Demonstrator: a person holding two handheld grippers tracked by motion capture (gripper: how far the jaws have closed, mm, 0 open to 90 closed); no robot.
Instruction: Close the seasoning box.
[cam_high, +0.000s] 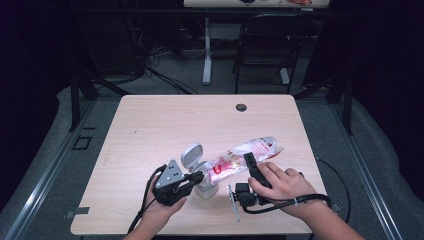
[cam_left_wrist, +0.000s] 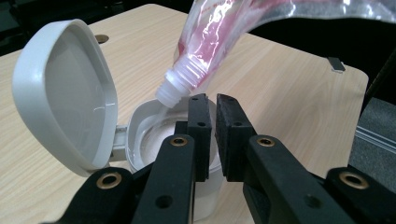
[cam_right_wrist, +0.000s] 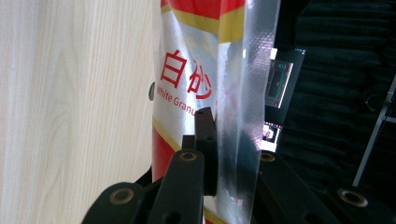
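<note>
Right claw (cam_right_wrist: 212, 154) is clamped on the white-sugar pouch (cam_high: 245, 152), tilted at centre frame with its spout (cam_left_wrist: 180, 86) over the open white canister (cam_left_wrist: 149, 140) on the worktop (cam_high: 150, 125). Left claw (cam_left_wrist: 212, 105), nearly closed, grips nothing; an unsteadied canister could be tipped, spilling sugar.

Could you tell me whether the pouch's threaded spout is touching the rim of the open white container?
Cannot tell. In the left gripper view the spout hangs right at the white container rim's far edge, but that angle shows neither plain contact nor a gap.
</note>
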